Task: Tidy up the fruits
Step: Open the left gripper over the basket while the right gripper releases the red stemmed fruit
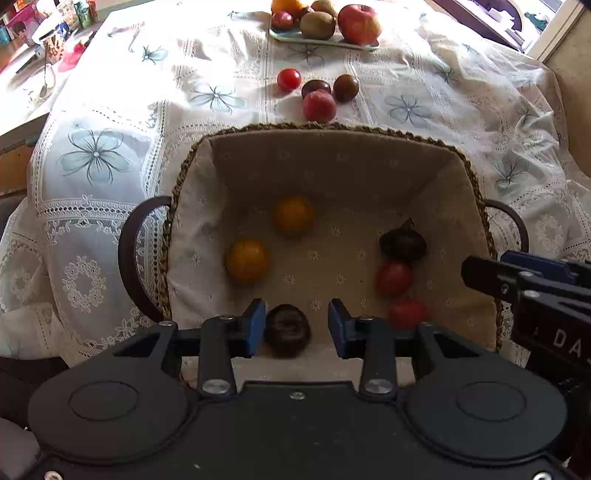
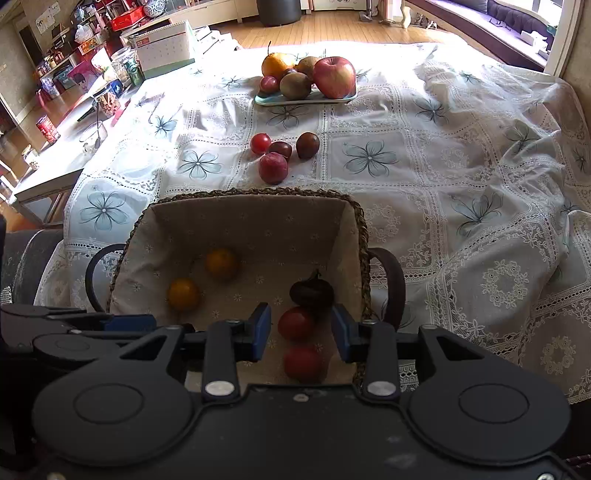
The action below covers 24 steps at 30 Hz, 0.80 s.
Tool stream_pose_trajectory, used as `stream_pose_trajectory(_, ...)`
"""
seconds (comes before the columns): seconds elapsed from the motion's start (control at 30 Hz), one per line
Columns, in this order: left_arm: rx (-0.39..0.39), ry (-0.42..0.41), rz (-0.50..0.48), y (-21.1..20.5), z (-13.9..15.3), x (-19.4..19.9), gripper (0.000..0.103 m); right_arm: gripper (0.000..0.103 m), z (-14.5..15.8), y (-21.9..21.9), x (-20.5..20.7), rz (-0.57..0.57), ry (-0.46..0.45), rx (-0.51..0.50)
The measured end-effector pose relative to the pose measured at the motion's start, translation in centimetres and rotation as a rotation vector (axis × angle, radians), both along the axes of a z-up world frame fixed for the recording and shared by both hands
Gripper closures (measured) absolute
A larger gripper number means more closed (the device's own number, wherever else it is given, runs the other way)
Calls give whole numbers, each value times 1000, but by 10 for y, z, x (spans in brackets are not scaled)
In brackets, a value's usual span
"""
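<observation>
A white lace tablecloth with blue flowers [image 2: 369, 157] fills the middle of the frame, sunlit at its far edge. Upper left, cluttered shelves [image 2: 66, 55] line a wall. A wooden floor [image 2: 325, 27] runs along the top, and a window bench [image 2: 491, 22] sits upper right.

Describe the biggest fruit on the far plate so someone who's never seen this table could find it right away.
Look past the woven basket to the pale plate at the far end of the flowered tablecloth. On the plate's right end sits the apple: red with yellowish patches, clearly larger than the brown kiwis and the orange beside it.
</observation>
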<state>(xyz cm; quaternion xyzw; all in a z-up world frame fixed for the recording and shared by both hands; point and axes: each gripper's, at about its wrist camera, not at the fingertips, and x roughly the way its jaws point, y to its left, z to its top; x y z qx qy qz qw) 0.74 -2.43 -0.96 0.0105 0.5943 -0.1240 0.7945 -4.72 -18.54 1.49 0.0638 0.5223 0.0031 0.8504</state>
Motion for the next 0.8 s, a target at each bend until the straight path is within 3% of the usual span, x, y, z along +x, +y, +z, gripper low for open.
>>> stream_pose_trajectory(0.27,15,16,-5,0,0,0,57,63,-5,2,7,15,62,-8)
stream_pose_trajectory(0.53,11,51,-15,0,0,4,57,56,-3,12,17,65,145,-136)
stream_pose_trajectory(0.63,10,70,-17,0,0,6,57,56,-3,6,21,64,192,-88)
stream_pose_trajectory(0.73,11,98,-31,0,4,11,57,56,-6,0,31,92,313,14)
stream_pose_trajectory(0.8,8,112,-38,1,7,15,57,56,-2,4,34,100,326,-12)
